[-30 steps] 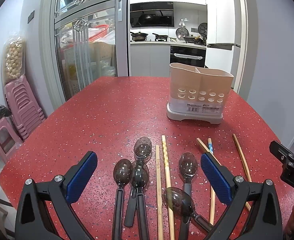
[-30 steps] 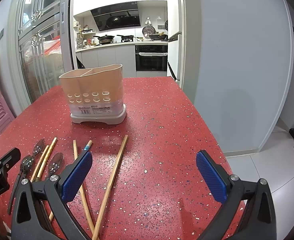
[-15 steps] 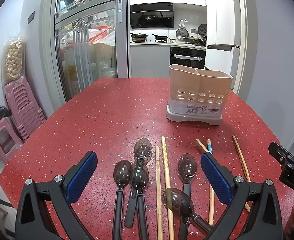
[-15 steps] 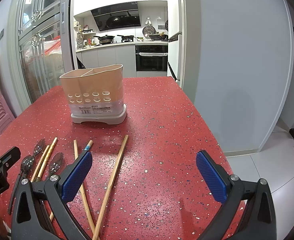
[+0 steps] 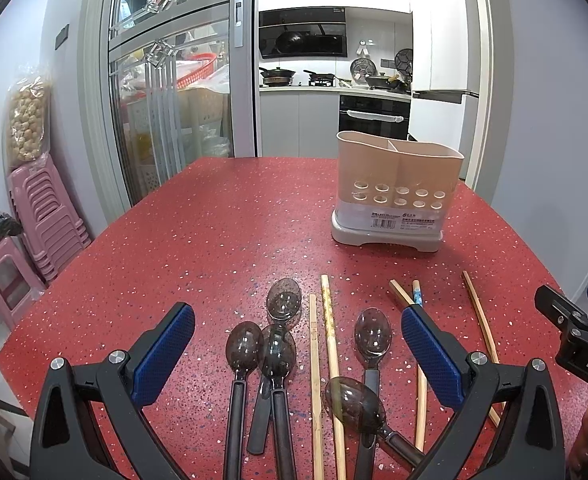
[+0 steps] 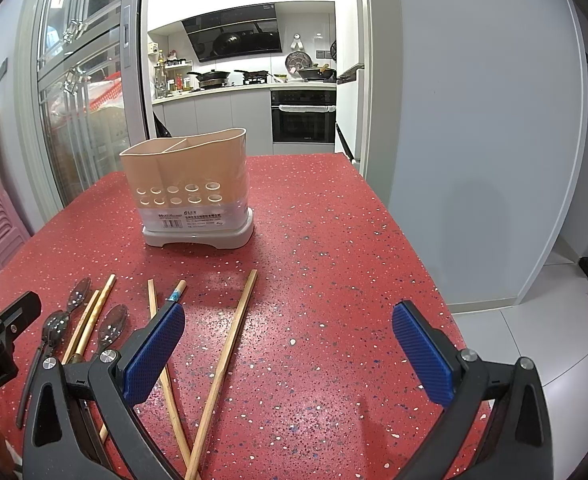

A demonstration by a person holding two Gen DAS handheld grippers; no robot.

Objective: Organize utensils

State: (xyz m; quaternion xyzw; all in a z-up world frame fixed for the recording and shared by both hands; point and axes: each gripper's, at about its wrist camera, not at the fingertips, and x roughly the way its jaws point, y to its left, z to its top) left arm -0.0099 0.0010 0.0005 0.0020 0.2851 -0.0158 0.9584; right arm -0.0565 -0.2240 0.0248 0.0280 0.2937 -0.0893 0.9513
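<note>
Pre-grasp: both tongs, left (image 5: 297, 354) and right (image 6: 288, 350), gape empty. Spoons (image 5: 244, 350), chopsticks (image 6: 226, 354) loose on counter (image 5: 214, 216); holder (image 5: 395, 190) empty. Next: left clamps one spoon handle.

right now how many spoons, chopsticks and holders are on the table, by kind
spoons: 5
chopsticks: 5
holder: 1
total: 11

We see pink stools (image 5: 34, 216) stacked beside a glass door (image 5: 166, 100), and beyond it an oven (image 6: 303, 116) below a wok (image 5: 290, 42).
</note>
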